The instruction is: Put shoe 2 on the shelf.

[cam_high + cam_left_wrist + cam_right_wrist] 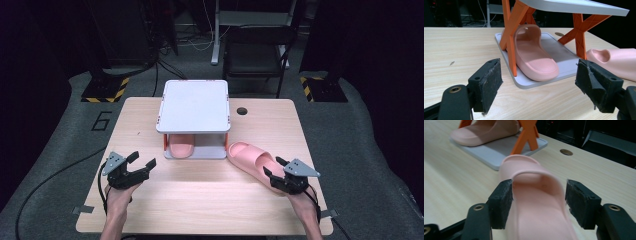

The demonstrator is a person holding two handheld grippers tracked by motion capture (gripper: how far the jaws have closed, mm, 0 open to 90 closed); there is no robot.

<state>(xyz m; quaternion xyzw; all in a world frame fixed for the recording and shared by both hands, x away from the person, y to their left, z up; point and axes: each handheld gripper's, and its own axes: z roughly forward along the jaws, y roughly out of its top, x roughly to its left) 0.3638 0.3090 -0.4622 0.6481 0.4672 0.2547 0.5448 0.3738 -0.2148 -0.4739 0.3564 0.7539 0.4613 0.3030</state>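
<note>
A two-tier rack (193, 106) shelters one pink slide sandal (180, 148); the right gripper (276, 171) straddles the other slide (252, 159), pads not yet clamped; the left gripper (142, 164) is released.

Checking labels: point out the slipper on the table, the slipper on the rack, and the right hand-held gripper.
Slipper on the table (250, 156), high view, strap.
Slipper on the rack (534, 58), left gripper view, footbed.
Right hand-held gripper (275, 167), high view, between its fingertips.
</note>
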